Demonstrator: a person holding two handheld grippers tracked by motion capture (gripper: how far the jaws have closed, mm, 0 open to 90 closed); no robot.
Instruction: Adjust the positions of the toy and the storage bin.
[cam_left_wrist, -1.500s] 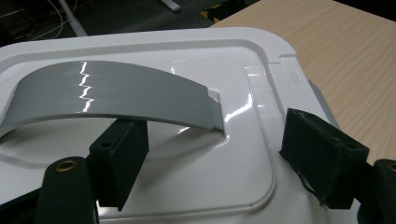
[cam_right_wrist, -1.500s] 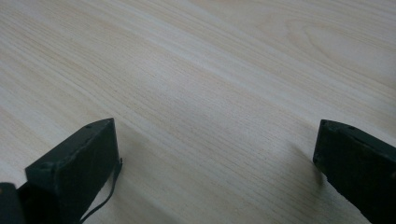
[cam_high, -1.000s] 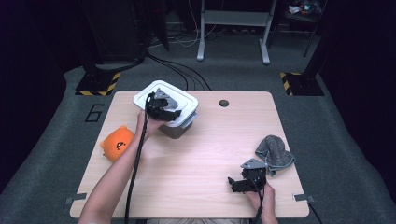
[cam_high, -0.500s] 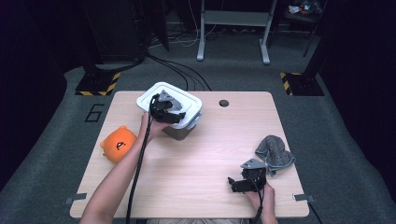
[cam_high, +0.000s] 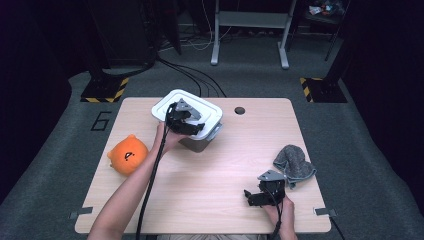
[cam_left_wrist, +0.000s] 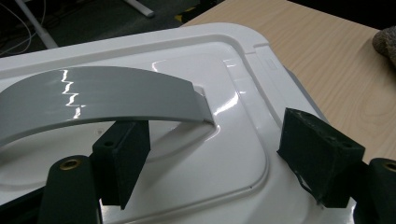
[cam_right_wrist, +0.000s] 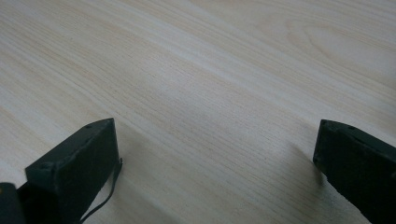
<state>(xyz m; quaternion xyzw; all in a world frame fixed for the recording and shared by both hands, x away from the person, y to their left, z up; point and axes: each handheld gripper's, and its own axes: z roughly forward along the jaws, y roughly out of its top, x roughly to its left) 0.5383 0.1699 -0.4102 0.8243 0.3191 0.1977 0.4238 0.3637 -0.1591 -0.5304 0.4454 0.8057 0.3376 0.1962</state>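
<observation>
The left gripper (cam_high: 192, 125) hangs over the white lid (cam_high: 172, 102) of a box (cam_high: 197, 145) that stands at the far left-middle of the table (cam_high: 215, 175). In the left gripper view its jaws stand apart above the lid (cam_left_wrist: 233, 154), released and holding nothing; one pad (cam_left_wrist: 123, 163) sits just under the end of the grey handle (cam_left_wrist: 93, 100) that arches across the lid, the other pad (cam_left_wrist: 320, 161) lies out past the lid's raised middle, near its rim. Whether the first pad touches the handle cannot be told. The lid lies on the box. The right gripper (cam_high: 255, 196) rests low at the near right of the table, in the person's hand; in the right gripper view its jaws are spread wide over bare wood (cam_right_wrist: 210, 93), with nothing between them. A crumpled grey cloth (cam_high: 294, 164) lies just beside that gripper, toward the right edge. An orange plush toy (cam_high: 128, 154) sits at the left edge, near the left forearm (cam_high: 132, 190) and apart from the box.
</observation>
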